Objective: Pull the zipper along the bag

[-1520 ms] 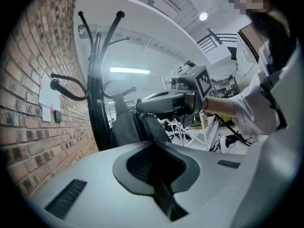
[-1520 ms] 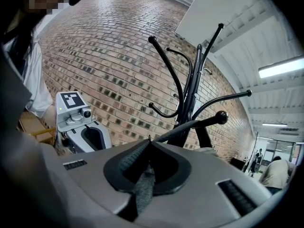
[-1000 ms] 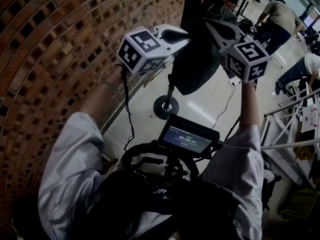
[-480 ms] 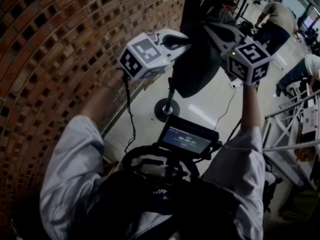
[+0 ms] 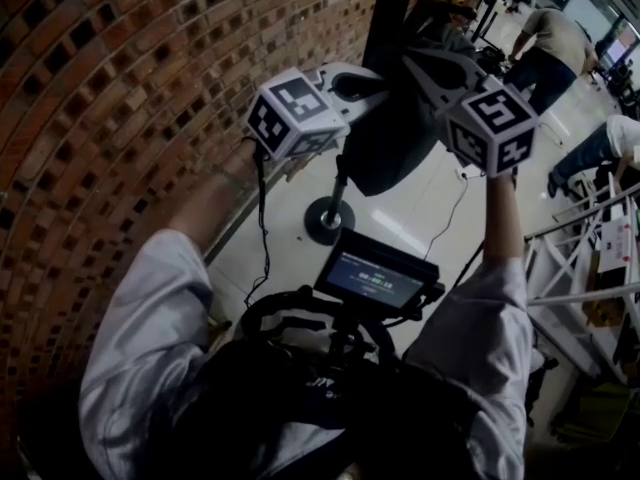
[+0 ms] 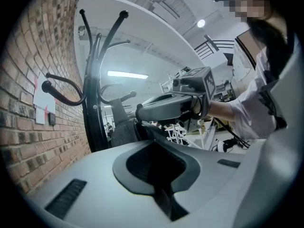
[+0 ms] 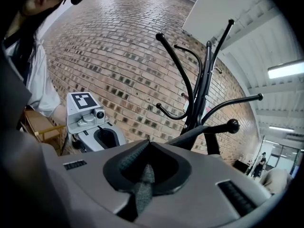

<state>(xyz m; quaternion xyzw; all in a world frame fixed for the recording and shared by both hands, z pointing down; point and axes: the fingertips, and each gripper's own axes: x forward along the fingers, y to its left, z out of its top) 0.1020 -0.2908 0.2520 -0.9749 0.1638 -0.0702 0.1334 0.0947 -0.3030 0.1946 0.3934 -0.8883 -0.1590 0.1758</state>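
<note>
A dark bag [image 5: 392, 133] hangs from a black coat stand [image 5: 392, 8]. My left gripper [image 5: 372, 86] reaches to the bag from the left. In the left gripper view its jaws [image 6: 153, 144] are shut, with dark bag fabric [image 6: 156, 167] between them. My right gripper [image 5: 413, 61] comes in from the right at the bag's top. Its jaws [image 7: 148, 145] are opening, and a grey strip of the bag's fabric [image 7: 142, 184] is still pinched between them. The zipper itself does not show clearly. Each gripper sees the other across the bag.
A brick wall [image 5: 120, 98] runs close on the left. The stand's round base [image 5: 329, 218] sits on the pale floor. A screen [image 5: 375, 278] hangs on the person's chest. People [image 5: 555, 43] and white racks [image 5: 590, 258] are at the right.
Both grippers stay at the bag; the left gripper's cube has shifted slightly right and down in the head view. Nothing has been let go.
</note>
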